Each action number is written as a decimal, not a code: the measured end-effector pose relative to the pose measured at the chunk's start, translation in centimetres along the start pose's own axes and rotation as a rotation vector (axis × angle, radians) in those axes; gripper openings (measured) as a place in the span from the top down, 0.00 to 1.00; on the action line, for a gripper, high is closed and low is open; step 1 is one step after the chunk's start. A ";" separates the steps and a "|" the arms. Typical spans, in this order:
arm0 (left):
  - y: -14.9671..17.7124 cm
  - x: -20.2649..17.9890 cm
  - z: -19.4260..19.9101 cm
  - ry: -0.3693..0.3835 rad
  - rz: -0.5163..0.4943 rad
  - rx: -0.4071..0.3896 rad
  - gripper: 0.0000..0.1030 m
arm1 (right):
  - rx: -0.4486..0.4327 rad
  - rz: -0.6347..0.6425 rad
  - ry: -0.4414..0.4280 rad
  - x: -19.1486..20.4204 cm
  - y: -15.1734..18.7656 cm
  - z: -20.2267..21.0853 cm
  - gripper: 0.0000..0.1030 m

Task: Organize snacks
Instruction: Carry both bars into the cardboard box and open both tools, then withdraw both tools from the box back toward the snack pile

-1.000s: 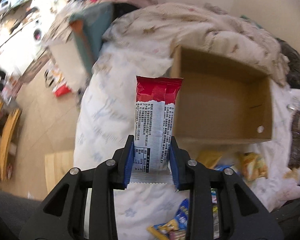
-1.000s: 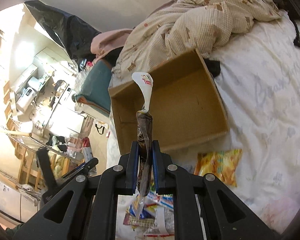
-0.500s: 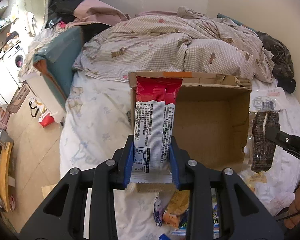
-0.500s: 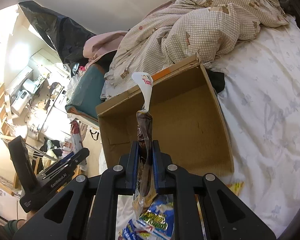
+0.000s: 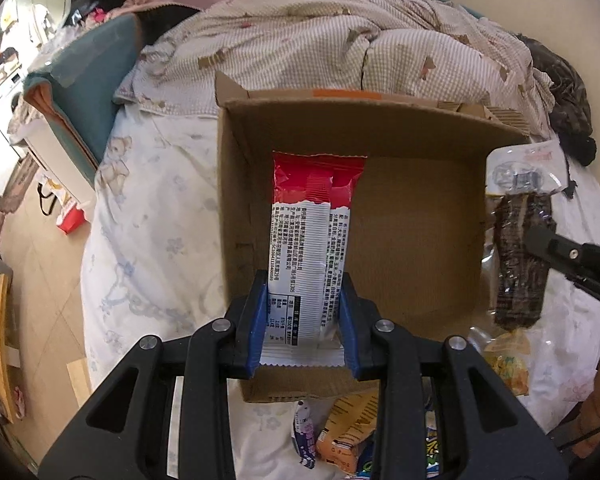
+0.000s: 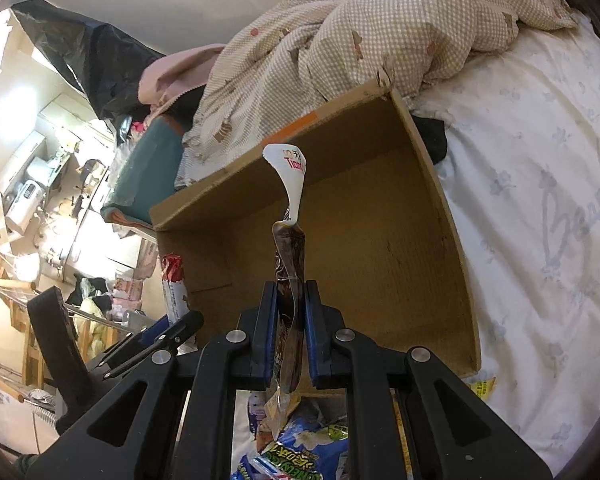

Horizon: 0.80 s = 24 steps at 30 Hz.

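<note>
left wrist: tongs [image 5: 303,322] (clamped) on snack packet [image 5: 310,248]

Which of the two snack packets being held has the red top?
The red-and-white packet, clamped flat in the left gripper over the cardboard box. The right gripper holds a dark brown packet with a white end instead.
</note>
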State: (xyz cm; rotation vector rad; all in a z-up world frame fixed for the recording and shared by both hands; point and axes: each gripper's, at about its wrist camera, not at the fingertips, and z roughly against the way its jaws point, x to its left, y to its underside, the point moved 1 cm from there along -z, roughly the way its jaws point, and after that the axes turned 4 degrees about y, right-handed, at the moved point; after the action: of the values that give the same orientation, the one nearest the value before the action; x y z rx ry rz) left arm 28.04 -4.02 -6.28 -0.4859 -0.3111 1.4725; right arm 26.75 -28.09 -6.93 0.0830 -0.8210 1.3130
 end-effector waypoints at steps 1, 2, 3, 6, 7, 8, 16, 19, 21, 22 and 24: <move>0.0 0.0 -0.1 0.001 0.001 0.001 0.72 | 0.003 -0.002 0.003 0.0 -0.1 -0.2 0.87; 0.0 0.0 -0.1 0.000 0.001 -0.001 0.72 | 0.006 -0.004 0.009 -0.2 0.0 -0.4 0.87; 0.0 0.0 -0.1 -0.002 0.000 -0.002 0.72 | 0.008 -0.005 0.009 -0.2 0.0 -0.5 0.87; -0.1 0.1 -0.2 -0.005 0.004 0.000 0.72 | 0.018 -0.001 0.012 -0.1 0.2 -0.9 0.87; -0.1 0.1 -0.2 -0.004 0.008 0.003 0.72 | 0.015 0.008 0.019 0.0 0.3 -0.9 0.87; -0.1 0.2 -0.2 0.001 0.013 0.004 0.72 | 0.009 0.022 0.029 0.2 0.3 -0.9 0.87; -0.1 -0.1 0.8 -0.002 -0.002 -0.024 0.34 | 0.016 0.044 0.046 0.7 0.4 -1.0 0.77; 0.0 0.0 1.9 0.001 0.007 -0.068 0.14 | 0.006 0.050 0.052 0.7 0.3 -0.7 0.35; 0.1 -0.1 2.0 0.012 0.004 -0.069 0.13 | -0.020 0.036 0.048 0.7 0.3 -0.3 0.33; 0.1 0.0 2.0 0.014 0.004 -0.068 0.13 | -0.015 0.035 0.047 0.6 0.3 -0.3 0.33; 0.2 0.1 1.9 0.016 0.009 -0.065 0.13 | -0.006 0.031 0.043 0.5 0.2 -0.3 0.33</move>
State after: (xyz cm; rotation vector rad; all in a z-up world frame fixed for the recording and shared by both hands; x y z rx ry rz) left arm 26.90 -3.65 -4.73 -0.5517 -0.3447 1.4702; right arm 26.72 -27.44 -6.99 0.0377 -0.7923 1.3374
